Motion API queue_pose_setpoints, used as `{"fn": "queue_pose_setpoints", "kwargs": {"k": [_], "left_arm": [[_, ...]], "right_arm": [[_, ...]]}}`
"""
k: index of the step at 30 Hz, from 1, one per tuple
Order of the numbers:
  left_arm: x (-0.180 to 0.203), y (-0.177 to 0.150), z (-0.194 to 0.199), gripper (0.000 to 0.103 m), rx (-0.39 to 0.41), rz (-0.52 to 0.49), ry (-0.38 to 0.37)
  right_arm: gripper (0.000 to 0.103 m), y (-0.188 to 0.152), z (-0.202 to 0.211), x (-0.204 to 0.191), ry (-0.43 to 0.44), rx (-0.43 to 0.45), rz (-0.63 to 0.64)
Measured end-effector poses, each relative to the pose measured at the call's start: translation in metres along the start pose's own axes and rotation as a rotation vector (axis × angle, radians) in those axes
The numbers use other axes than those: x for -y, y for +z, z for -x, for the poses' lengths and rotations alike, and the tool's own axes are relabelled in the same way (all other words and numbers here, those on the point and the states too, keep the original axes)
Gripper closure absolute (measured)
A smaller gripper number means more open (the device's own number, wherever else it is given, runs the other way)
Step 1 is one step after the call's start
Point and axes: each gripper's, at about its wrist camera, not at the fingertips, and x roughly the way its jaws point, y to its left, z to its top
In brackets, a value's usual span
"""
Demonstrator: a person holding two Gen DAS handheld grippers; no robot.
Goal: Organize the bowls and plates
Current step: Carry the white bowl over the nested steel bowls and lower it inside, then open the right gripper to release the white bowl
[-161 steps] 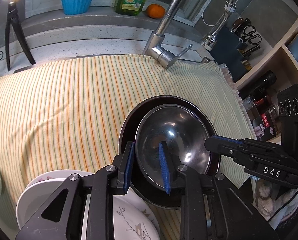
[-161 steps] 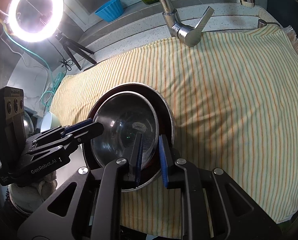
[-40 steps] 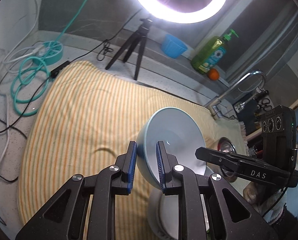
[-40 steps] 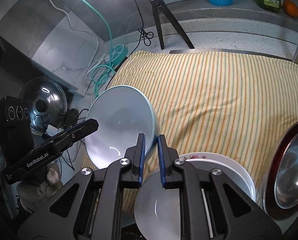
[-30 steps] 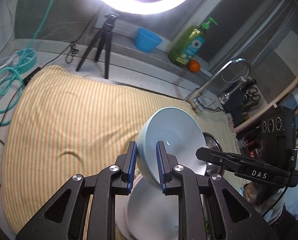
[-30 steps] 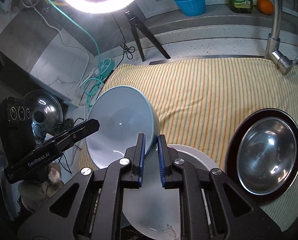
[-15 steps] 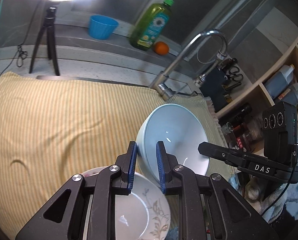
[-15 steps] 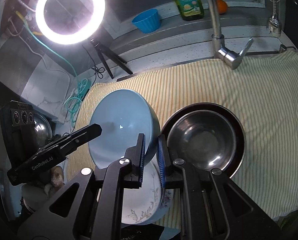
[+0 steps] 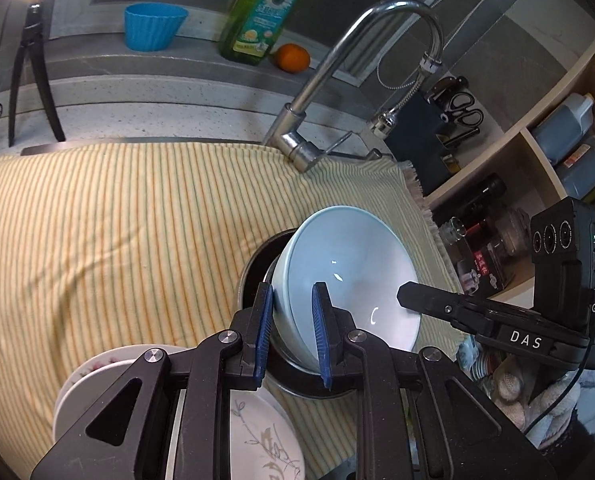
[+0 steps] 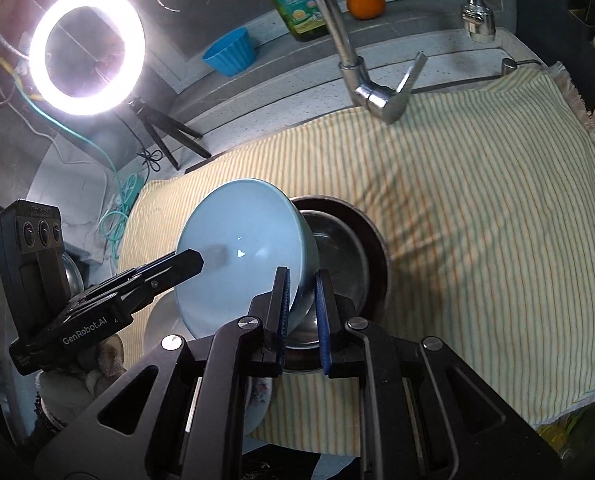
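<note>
A pale blue bowl [image 9: 349, 276] is held tilted by both grippers. My left gripper [image 9: 291, 334] is shut on its left rim. My right gripper [image 10: 301, 316] is shut on its right rim, and the bowl [image 10: 241, 252] shows in that view too. The bowl hangs just over a steel bowl [image 10: 337, 248] that sits inside a dark plate [image 10: 373, 240] on the striped cloth. The right gripper [image 9: 413, 300] reaches the bowl's far rim in the left wrist view. White plates with a leaf print [image 9: 257, 436] are stacked under my left gripper.
A striped yellow cloth [image 9: 117, 220] covers the counter. A tap [image 9: 337, 72] rises behind it. A blue cup [image 9: 153, 26], a green soap bottle [image 9: 263, 8] and an orange [image 9: 293, 57] stand on the back ledge. Shelves with bottles [image 9: 569, 152] are at right. A ring light [image 10: 85, 48] stands at left.
Both grippers have carried the blue bowl to the right, away from over the white plates, and lowered it over the steel bowl in the dark plate.
</note>
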Motion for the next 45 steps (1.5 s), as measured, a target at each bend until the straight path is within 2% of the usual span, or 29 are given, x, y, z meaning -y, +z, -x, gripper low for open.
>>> {"fn": "queue_pose_setpoints", "kwargs": {"k": [14, 38, 42, 43, 45], "left_arm": [[0.007, -0.002, -0.023, 0.085, -0.049, -0.011, 0.026], [0.006, -0.005, -0.032, 0.085, -0.075, -0.040, 0.072], [0.007, -0.003, -0.030, 0.082, -0.066, -0.047, 0.079], [0.007, -0.003, -0.030, 0.074, -0.068, -0.047, 0.079], [0.007, -0.003, -0.028, 0.066, -0.064, -0.044, 0.081]], "right_arm": [[0.090, -0.004, -0.017, 0.026, -0.012, -0.044, -0.021], [0.090, -0.004, -0.025, 0.023, -0.024, -0.072, -0.002], [0.087, -0.004, -0.025, 0.020, -0.030, -0.068, 0.013], [0.085, -0.004, -0.024, 0.019, -0.032, -0.063, 0.018], [0.078, -0.004, -0.020, 0.018, -0.041, -0.046, 0.029]]}}
